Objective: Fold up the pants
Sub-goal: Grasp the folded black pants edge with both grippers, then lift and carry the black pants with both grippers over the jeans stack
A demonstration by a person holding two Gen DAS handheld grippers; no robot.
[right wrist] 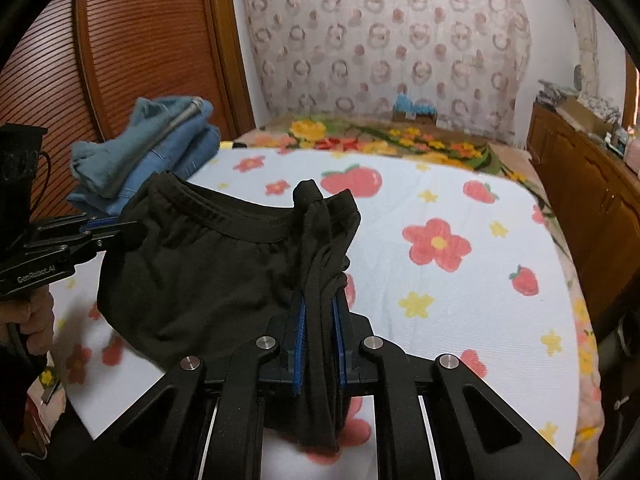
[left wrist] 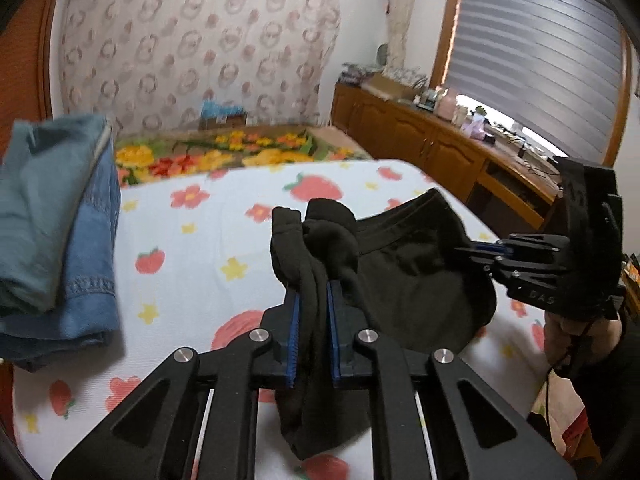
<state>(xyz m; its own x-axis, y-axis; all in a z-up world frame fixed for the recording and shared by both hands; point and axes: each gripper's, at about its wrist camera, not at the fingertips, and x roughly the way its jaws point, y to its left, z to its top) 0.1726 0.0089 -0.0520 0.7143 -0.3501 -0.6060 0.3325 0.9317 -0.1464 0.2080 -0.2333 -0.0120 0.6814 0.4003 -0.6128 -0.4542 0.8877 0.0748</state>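
Note:
Black pants (left wrist: 416, 276) hang in the air above the bed, stretched between both grippers, elastic waistband on top. My left gripper (left wrist: 313, 300) is shut on one bunched end of the waistband; it also shows at the left of the right wrist view (right wrist: 116, 226). My right gripper (right wrist: 320, 308) is shut on the other bunched end; it shows at the right of the left wrist view (left wrist: 464, 249). The pants (right wrist: 200, 272) sag between them, lower part hanging below the jaws.
A bed cover (left wrist: 200, 240) with strawberries and flowers lies below. A stack of folded blue jeans (left wrist: 56, 232) sits at the bed's left side, also in the right wrist view (right wrist: 152, 152). A wooden cabinet (left wrist: 420, 140) runs along the right wall.

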